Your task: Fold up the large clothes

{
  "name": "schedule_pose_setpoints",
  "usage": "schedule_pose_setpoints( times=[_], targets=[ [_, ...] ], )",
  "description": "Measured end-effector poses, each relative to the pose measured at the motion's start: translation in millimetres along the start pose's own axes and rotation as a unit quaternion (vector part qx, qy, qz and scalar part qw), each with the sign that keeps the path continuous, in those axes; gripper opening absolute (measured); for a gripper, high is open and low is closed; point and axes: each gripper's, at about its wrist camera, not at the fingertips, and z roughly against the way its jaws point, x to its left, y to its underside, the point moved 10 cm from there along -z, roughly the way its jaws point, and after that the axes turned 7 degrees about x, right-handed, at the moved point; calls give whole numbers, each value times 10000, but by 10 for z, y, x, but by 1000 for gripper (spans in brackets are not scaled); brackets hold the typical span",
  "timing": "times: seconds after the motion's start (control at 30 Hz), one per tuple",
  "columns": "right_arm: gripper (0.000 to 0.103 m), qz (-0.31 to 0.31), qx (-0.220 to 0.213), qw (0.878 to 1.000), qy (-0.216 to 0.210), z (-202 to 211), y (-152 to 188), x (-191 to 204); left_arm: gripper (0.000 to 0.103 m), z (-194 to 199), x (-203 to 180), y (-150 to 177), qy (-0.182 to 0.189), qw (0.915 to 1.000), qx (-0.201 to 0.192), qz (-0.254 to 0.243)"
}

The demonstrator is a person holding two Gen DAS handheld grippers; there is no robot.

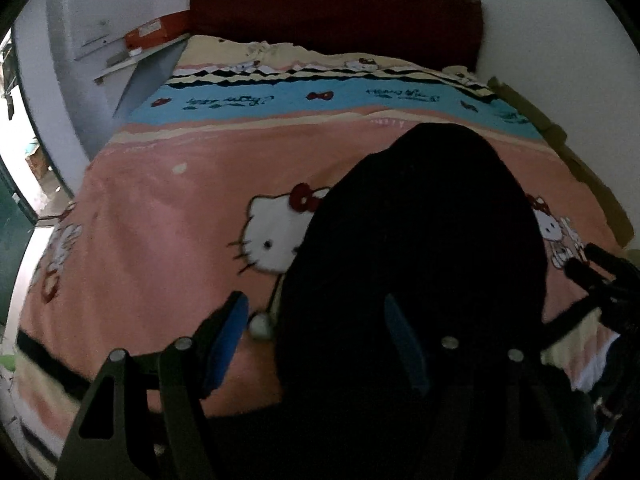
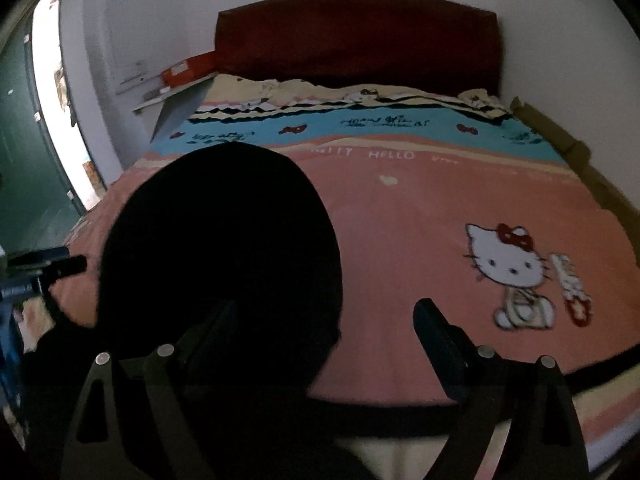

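Note:
A large black garment [image 1: 420, 240] lies in a long dark heap on the pink cartoon-cat bedspread [image 1: 168, 216]; it also shows in the right wrist view [image 2: 220, 248]. My left gripper [image 1: 316, 336] is open, its blue-padded fingers [image 1: 228, 336] wide apart over the garment's near left edge. My right gripper [image 2: 324, 336] is open, with one finger over the garment's near right edge and the other finger [image 2: 436, 336] over bare bedspread. The right gripper shows at the right edge of the left wrist view [image 1: 600, 276]. The garment's folds are too dark to make out.
A dark red headboard [image 1: 336, 12] stands at the far end against a white wall. A white shelf [image 1: 132, 56] with an orange box [image 1: 154, 32] sits far left. A bright doorway [image 2: 52, 92] is on the left. Cardboard [image 2: 560, 136] lines the bed's right side.

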Motion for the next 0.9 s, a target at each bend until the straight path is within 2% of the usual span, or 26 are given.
schedule_pose_setpoints(
  times=[0.13,0.3,0.33,0.37,0.4,0.43,0.47,0.57,0.73,0.9],
  targets=[
    [89,-7,12,10000,91,-460,-172,-12,69,-358,-148,-159,-141,9995,-1,-272],
    [86,-14,69,9998,165,-820,-241,-17,66,-529,-283,-263,-108,9992,-118,-356],
    [72,-25,107,9999,119,-874,-238,-4,53,-536,-302,-256,-103,9992,-124,-353],
    [47,-6,177,9998,69,-920,-214,15,41,-539,-315,-243,-88,9993,-94,-349],
    [32,47,287,9996,4,-962,-180,49,24,-541,-328,-218,-45,9994,-34,-332],
    [19,60,312,9995,-58,-955,-157,76,19,-502,-326,-178,16,9996,-29,-295],
    [14,52,294,9995,-139,-914,-141,94,17,-437,-317,-150,11,9996,-68,-284],
    [10,46,230,9985,-496,-638,-68,198,12,-177,-283,-10,161,9996,-131,-190],
    [8,347,-19,9945,-991,204,223,421,11,607,-169,390,421,9984,-372,-68],
    [8,529,-363,9886,-1361,1080,683,607,11,1254,30,885,587,9970,-485,116]
  ],
)
